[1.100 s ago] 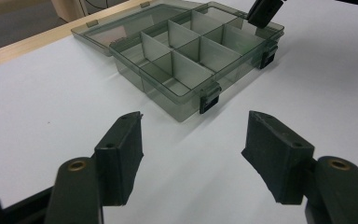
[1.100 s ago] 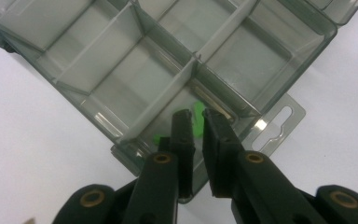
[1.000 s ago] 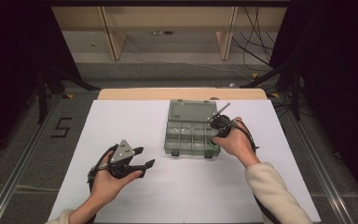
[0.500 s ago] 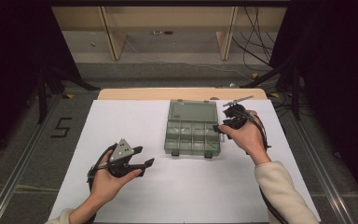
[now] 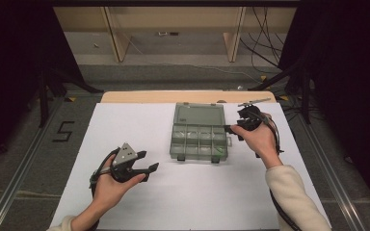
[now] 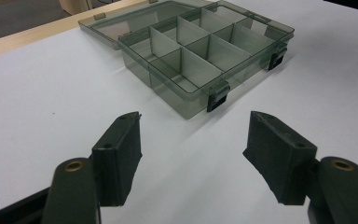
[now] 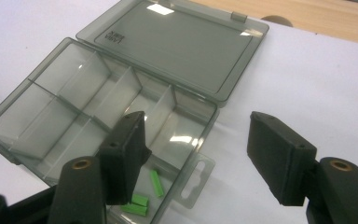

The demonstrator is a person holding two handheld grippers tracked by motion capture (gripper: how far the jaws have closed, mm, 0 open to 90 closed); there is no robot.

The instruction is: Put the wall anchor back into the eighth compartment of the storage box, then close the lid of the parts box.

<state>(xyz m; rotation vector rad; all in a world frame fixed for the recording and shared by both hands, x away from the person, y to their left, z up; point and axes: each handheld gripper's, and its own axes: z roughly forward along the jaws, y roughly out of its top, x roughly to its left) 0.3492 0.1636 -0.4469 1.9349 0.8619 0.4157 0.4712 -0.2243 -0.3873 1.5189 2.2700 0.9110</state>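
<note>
**Both claws free beside the open organiser box**

Nearest me, my left hand (image 5: 111, 180) rested low on the white table cover (image 5: 139, 125), palm wrapped around my left gripper (image 5: 147, 161), which pointed level toward the box. Its jaws stood wide apart with nothing between them.

Farther out, my right forearm in its pale sleeve (image 5: 294, 192) angled up from the lower right, wrist bent inward, carrying my right gripper (image 5: 236, 127) just beside the box's right edge. Its jaws had just been opening and stood released, gripping nothing.

The smoky plastic organiser box (image 5: 200, 142) sat mid-table, its lid (image 7: 177, 44) folded flat open behind the divided tray. In the compartment nearest my right jaws lay small green pieces (image 7: 142, 198), three as far as I could make out, one partly hidden by a jaw.

Beyond the cover showed the table's bare wooden edge (image 5: 139, 96).
</note>
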